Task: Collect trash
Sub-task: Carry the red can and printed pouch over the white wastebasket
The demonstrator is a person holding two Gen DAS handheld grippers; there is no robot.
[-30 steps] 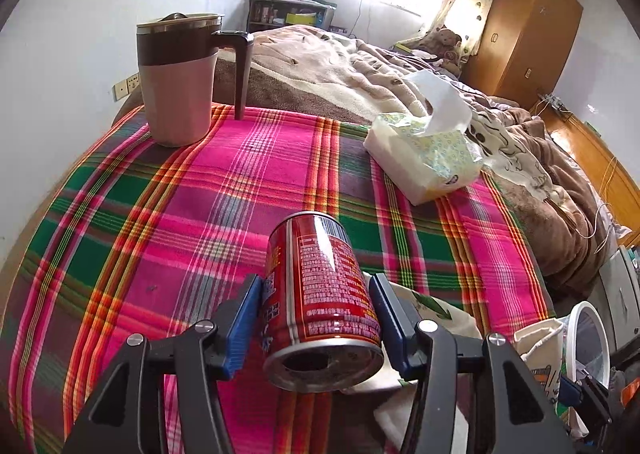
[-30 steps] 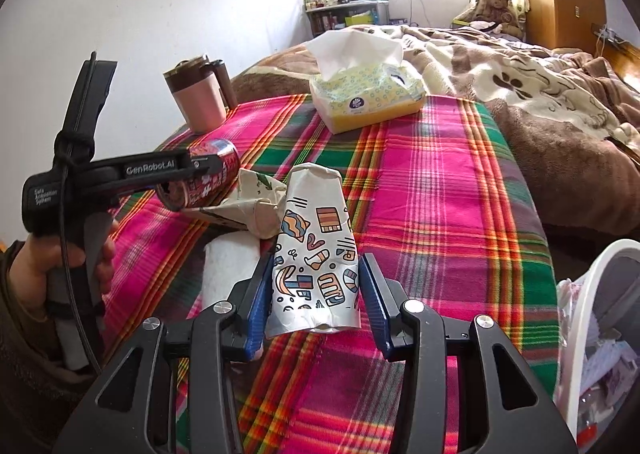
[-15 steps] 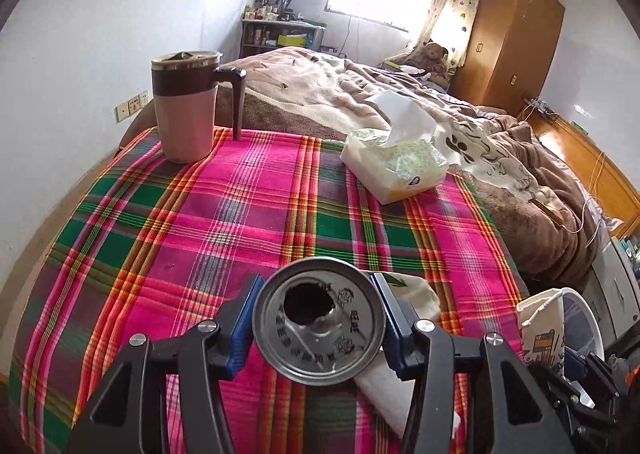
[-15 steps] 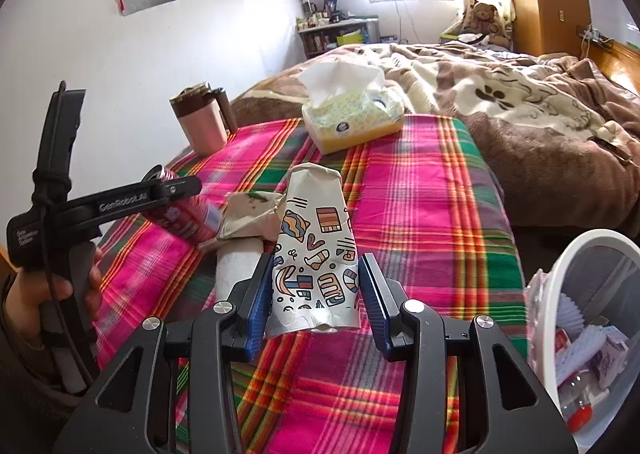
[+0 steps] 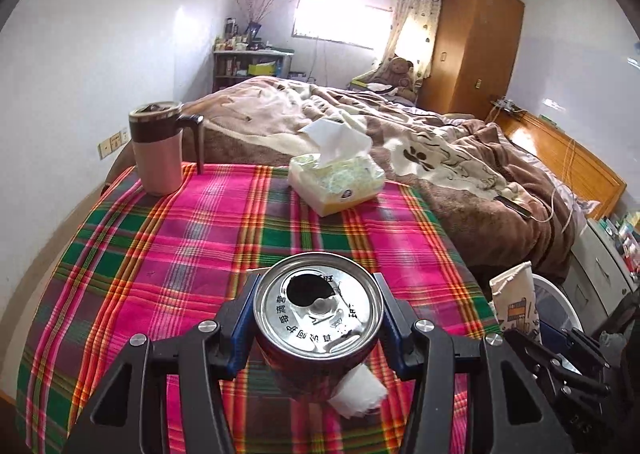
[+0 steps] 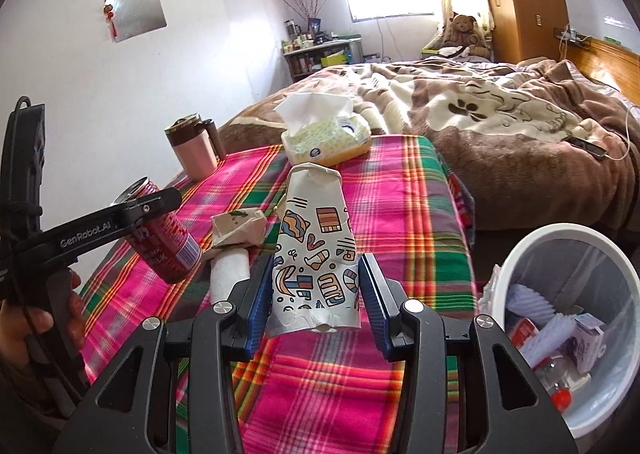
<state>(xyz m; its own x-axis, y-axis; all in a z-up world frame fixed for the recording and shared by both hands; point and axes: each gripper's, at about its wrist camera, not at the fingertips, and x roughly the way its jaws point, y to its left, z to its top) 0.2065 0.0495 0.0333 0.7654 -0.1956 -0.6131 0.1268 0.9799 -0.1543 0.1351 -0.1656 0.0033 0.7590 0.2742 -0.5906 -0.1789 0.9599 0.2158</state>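
Right gripper point(image 6: 316, 294), clamped on a crushed paper cup point(image 6: 314, 254), sits just left of the white bin point(image 6: 616, 266); left gripper point(image 5: 316, 318), gripping a red can point(image 5: 318, 306), lies farther left

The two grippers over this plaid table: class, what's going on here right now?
A person is clearing trash with a hand-held gripper in each hand. The left gripper is shut on a red drink can, lifted off the plaid table. The right gripper is shut on a crumpled patterned paper cup. A white bin, already holding trash, waits off the table's right edge. A crumpled wrapper and a white paper roll lie on the cloth, uncollected.
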